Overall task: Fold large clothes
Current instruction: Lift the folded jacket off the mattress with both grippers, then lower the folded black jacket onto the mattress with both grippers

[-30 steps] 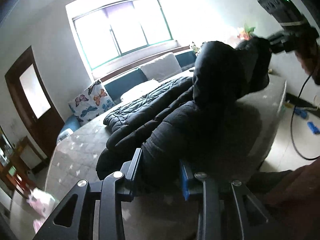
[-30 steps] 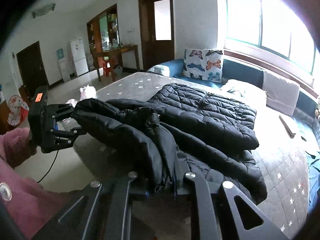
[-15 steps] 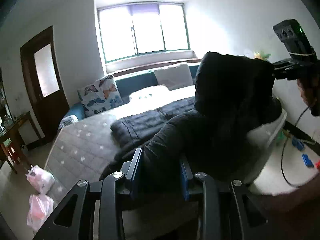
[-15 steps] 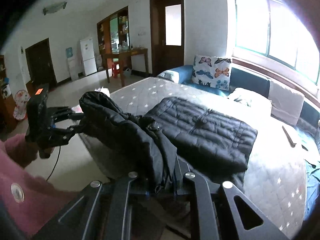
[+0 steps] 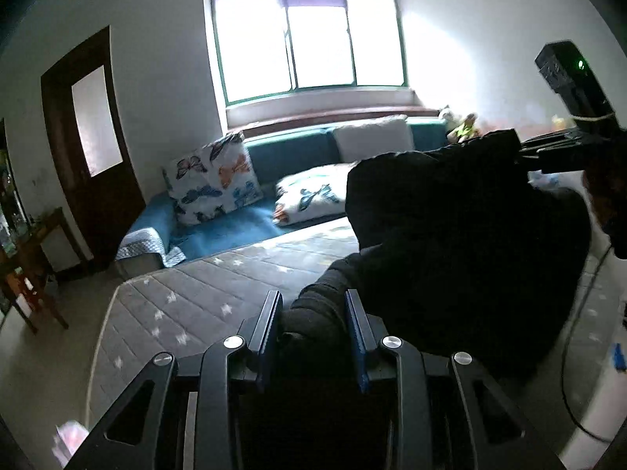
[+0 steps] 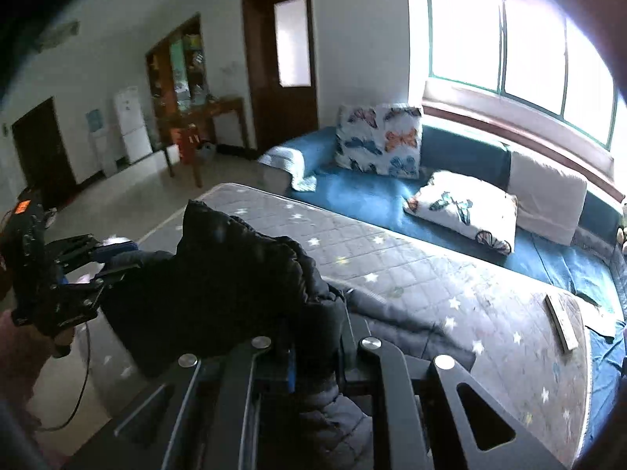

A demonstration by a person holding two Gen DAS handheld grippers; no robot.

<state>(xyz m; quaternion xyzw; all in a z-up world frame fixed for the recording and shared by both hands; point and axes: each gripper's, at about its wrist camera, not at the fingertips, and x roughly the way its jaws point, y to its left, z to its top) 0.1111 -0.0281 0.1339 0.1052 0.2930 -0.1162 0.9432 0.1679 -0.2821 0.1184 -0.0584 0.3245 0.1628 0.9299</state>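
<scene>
Left wrist view: we've hoisted the black jacket (image 5: 450,243) off the mattress (image 5: 203,293); left gripper (image 5: 313,325) and right gripper (image 6: 313,352) fingers both still pinching its fabric.

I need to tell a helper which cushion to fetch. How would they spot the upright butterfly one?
Find the blue sofa under the window. The upright butterfly cushion leans against its backrest near the door end. Its butterfly-print twin lies flat on the seat, and the next backrest cushion is plain white.

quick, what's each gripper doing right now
left gripper: shut on the black jacket
right gripper: shut on the black jacket
</scene>
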